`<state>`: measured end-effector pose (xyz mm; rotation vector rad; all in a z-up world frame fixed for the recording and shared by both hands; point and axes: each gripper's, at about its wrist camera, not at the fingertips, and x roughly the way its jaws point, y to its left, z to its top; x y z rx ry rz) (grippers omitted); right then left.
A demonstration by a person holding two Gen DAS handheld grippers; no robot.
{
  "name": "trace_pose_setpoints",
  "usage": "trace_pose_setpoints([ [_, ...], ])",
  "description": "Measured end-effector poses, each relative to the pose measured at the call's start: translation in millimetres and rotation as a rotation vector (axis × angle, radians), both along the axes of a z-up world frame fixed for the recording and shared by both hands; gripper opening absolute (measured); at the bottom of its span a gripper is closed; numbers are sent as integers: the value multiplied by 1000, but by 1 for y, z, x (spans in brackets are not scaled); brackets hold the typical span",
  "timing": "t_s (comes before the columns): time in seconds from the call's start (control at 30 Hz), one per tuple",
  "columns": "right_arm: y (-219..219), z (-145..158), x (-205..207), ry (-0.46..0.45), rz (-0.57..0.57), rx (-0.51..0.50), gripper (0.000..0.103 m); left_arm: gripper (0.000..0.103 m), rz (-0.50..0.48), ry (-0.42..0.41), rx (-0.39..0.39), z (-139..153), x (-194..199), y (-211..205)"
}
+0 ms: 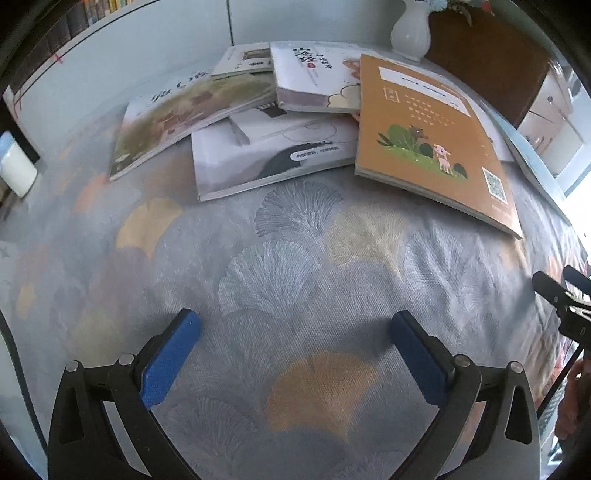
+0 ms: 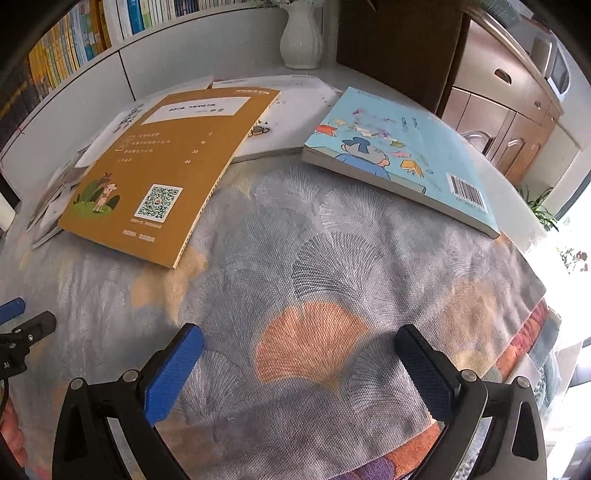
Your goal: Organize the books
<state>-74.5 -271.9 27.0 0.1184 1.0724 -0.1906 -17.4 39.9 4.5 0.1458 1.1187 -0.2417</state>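
Several books lie in a loose, overlapping heap at the far side of the table. An orange book (image 1: 432,144) with a QR code lies face down on top at the right; it also shows in the right wrist view (image 2: 166,173). A light blue book (image 2: 399,155) lies apart to its right. A white book (image 1: 273,155), a tan picture book (image 1: 184,114) and a thick white book (image 1: 314,74) lie in the heap. My left gripper (image 1: 295,347) is open and empty, above the cloth, short of the books. My right gripper (image 2: 299,362) is open and empty too.
A patterned grey and orange cloth (image 2: 314,258) covers the table. A white vase (image 2: 301,35) stands at the back by a brown panel (image 1: 487,55). A bookshelf (image 2: 74,40) with several books runs behind. A white cup (image 1: 16,166) stands at the left edge.
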Motion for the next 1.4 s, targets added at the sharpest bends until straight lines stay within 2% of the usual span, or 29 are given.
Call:
trace_pose_setpoints([
  [0.13, 4, 0, -2, -7, 3, -5, 103, 103, 9, 32, -4, 2, 7, 0],
  [0.2, -3, 0, 4, 11, 10, 1, 103, 99, 21, 39, -21, 6, 21, 3],
  [0.3, -11, 5, 14, 65, 15, 40, 102, 97, 2, 13, -82, 31, 38, 10],
  [0.43, -17, 28, 29, 3, 38, 135, 101, 97, -68, -17, -161, 60, 68, 0],
  [0.53, -15, 39, 50, -31, 69, 226, 97, 95, -104, 8, -231, 61, 89, -16],
  [0.57, -14, 40, 56, -36, 75, 241, 90, 93, -106, 13, -233, 58, 93, -21],
  [0.6, -12, 40, 66, -38, 82, 258, 81, 85, -108, 27, -224, 54, 99, -27],
  [0.63, -10, 39, 71, -34, 86, 261, 77, 76, -111, 42, -215, 48, 105, -34],
  [0.7, -7, 35, 83, -16, 95, 262, 53, 63, -120, 67, -218, 41, 112, -41],
  [0.73, -6, 31, 92, -1, 100, 281, 49, 62, -129, 81, -221, 37, 114, -45],
  [0.83, -3, 20, 105, 18, 99, 325, 42, 56, -162, 96, -216, 29, 114, -59],
  [1.0, -2, 14, 110, 20, 112, 379, 39, 57, -218, 93, -233, 28, 104, -73],
  [1.1, 1, 14, 111, 32, 131, 386, 39, 56, -260, 59, -161, 30, 92, -85],
  [1.27, -8, 15, 99, 56, 129, 399, 40, 56, -262, 105, -232, 30, 67, -80],
  [1.4, -12, 15, 77, 99, 159, 396, 41, 56, -301, 138, -241, 26, 25, -75],
])
